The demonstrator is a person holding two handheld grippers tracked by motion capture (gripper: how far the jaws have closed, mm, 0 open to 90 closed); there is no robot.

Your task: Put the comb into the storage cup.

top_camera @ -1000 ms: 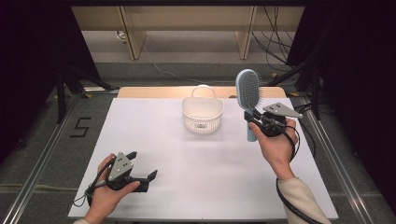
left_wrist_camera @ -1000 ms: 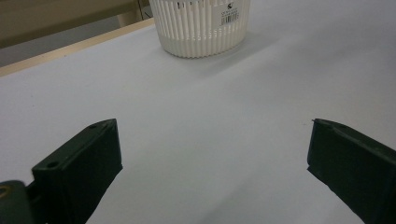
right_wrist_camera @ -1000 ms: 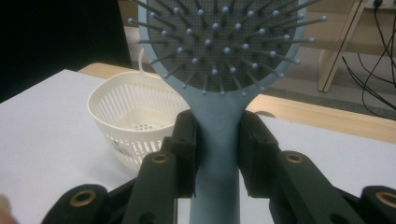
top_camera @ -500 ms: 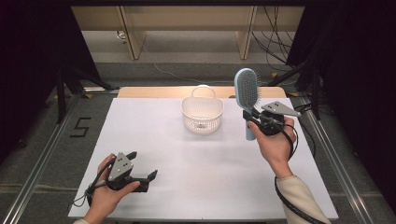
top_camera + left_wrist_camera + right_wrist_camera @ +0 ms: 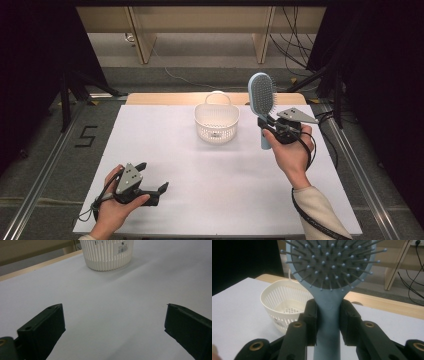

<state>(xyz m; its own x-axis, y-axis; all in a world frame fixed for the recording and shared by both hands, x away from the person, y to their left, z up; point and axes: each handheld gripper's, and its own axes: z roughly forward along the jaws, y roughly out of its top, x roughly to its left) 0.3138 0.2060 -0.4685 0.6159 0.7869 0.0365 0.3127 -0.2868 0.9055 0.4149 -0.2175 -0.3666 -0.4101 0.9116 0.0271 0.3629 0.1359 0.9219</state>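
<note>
One hairbrush (image 5: 262,97), one basket (image 5: 216,122), two claws. The right claw (image 5: 268,127) is clamped on the brush's smooth blue handle, holding it upright above the white worktop (image 5: 200,175), its oval bristled head topmost, just beside the slotted plastic basket. The left claw (image 5: 152,185) rests apart, with nothing between its jaws.

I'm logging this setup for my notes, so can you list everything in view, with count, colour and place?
hairbrush: one, light blue, upright in the right claw, right of the basket
basket: one, white, far middle of the table, nothing inside
table: one, white top
number 5: one, black, floor left of the table
cables: several, black, floor far right
left claw: one, black, near left, jaws apart
right claw: one, black, shut on the brush handle
</note>
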